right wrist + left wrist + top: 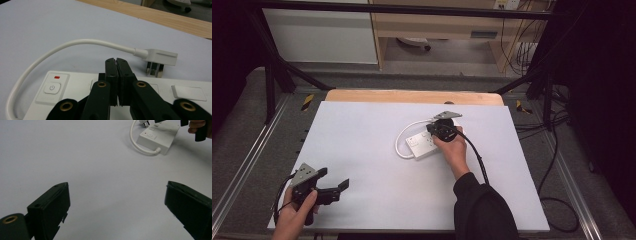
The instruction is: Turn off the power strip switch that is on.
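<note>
Even overhead light, soft shadows on the white table (362,150) (dark surroundings); close claws slightly blurred.

i see bare mat (362,145) everywhere but mid-right, where the power strip (422,145) and looped cord (404,135) block.

Right gripper (116,65) jaws closed together over white power strip (75,87), power button (52,88) at left, plug (160,58) beyond on counter (50,27).

power strip (75,85): lower part behind right gripper (117,62) | right gripper's far end cut off, left gripper view
</note>
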`<state>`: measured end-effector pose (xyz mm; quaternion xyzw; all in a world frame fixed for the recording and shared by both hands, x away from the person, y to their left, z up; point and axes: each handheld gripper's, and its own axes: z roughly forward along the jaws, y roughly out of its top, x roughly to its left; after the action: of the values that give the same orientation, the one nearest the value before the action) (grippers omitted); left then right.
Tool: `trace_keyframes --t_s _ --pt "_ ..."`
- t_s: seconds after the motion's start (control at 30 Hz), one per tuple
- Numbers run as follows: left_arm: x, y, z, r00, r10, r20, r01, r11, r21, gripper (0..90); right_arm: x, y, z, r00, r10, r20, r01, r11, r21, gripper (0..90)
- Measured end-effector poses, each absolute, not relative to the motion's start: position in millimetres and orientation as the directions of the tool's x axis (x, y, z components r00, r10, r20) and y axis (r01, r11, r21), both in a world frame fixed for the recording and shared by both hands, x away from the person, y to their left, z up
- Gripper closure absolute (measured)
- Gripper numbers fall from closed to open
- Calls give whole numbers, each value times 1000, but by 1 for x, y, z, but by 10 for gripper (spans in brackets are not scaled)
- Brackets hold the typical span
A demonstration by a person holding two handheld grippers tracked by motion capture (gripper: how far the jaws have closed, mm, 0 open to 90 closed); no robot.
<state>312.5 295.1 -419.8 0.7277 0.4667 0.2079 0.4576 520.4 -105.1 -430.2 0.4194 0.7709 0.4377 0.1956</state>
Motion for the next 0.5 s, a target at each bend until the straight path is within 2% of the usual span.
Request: trace_keyframes --t_s 0.23,0.27,0.33,0.5 --pt "312 295 -420 476 870 -126 490 -144 860 62 520 -108 -424 -570 818 78 478 253 841 785" --pt "312 295 -420 476 871 -123 490 -147 859 62 520 -109 -422 -571 817 80 479 252 841 743" --pt "312 295 -420 478 870 -122 489 -149 859 62 519 -109 -422 -571 817 85 481 249 841 724" --pt "312 295 -420 477 870 -123 491 -148 859 62 519 -111 -418 -566 819 89 482 242 842 602"
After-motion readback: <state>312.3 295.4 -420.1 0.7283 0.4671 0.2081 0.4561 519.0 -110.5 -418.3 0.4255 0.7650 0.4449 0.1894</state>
